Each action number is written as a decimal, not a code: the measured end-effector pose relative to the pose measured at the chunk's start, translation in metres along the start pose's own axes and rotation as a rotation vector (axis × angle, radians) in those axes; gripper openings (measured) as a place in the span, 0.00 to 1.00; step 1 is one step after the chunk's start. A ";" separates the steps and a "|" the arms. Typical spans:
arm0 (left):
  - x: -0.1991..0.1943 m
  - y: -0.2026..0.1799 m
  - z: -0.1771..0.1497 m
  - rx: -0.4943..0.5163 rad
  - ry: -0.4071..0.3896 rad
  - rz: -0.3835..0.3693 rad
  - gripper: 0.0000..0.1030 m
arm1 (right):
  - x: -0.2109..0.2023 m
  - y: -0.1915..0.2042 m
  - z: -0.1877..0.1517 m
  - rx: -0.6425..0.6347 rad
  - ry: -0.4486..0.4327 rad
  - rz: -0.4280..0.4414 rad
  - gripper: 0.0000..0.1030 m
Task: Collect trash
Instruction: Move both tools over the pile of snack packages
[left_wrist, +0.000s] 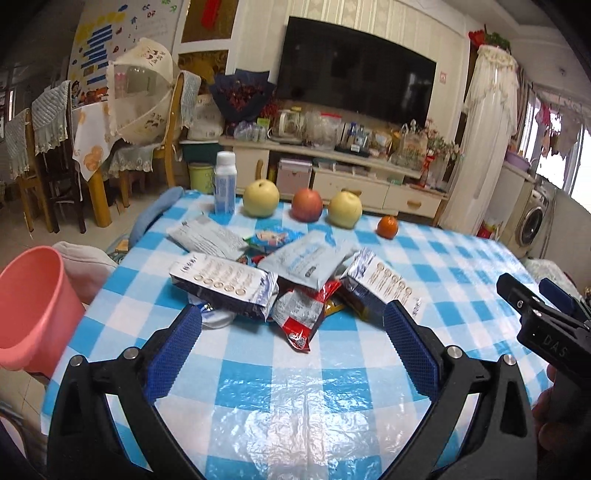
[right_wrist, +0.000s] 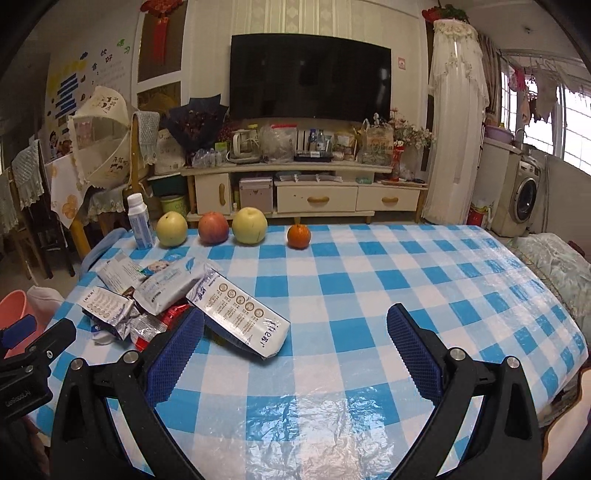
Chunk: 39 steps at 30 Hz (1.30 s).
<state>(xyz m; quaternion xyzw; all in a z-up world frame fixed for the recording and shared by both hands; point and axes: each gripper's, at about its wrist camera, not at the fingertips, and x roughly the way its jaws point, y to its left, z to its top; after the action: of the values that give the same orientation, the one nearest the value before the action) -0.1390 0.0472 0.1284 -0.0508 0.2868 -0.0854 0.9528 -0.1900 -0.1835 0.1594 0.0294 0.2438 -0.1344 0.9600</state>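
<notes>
A heap of empty wrappers lies on the blue-checked tablecloth (left_wrist: 288, 387): silver-blue cartons (left_wrist: 225, 286) (right_wrist: 240, 319), grey pouches (left_wrist: 306, 260) (right_wrist: 166, 288), and a red wrapper (left_wrist: 303, 317). My left gripper (left_wrist: 291, 325) stands open just in front of the heap, holding nothing. My right gripper (right_wrist: 295, 325) is open too, right of the heap, its left finger beside the nearest carton. A pink bin (left_wrist: 31, 310) (right_wrist: 13, 306) sits off the table's left edge.
Along the far edge stand a white bottle (left_wrist: 224, 182) (right_wrist: 140, 221), two yellow pears (left_wrist: 260, 198) (right_wrist: 249, 225), a red apple (left_wrist: 307, 205) (right_wrist: 213, 228) and an orange (left_wrist: 387, 226) (right_wrist: 298, 236). Chairs and a TV cabinet are behind. The right gripper's body (left_wrist: 539, 317) shows at the left view's right edge.
</notes>
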 end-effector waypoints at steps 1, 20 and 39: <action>-0.006 0.001 0.002 -0.002 -0.011 -0.002 0.96 | -0.007 0.001 0.002 -0.003 -0.011 -0.003 0.95; -0.103 0.017 0.018 0.033 -0.156 0.002 0.96 | -0.105 0.026 0.018 -0.031 -0.152 0.011 0.95; -0.134 0.027 0.012 -0.024 -0.282 0.014 0.96 | -0.130 0.028 0.016 -0.053 -0.228 -0.024 0.95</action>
<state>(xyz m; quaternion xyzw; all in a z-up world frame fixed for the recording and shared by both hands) -0.2384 0.0996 0.2068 -0.0719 0.1513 -0.0673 0.9836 -0.2854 -0.1267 0.2351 -0.0142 0.1367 -0.1420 0.9803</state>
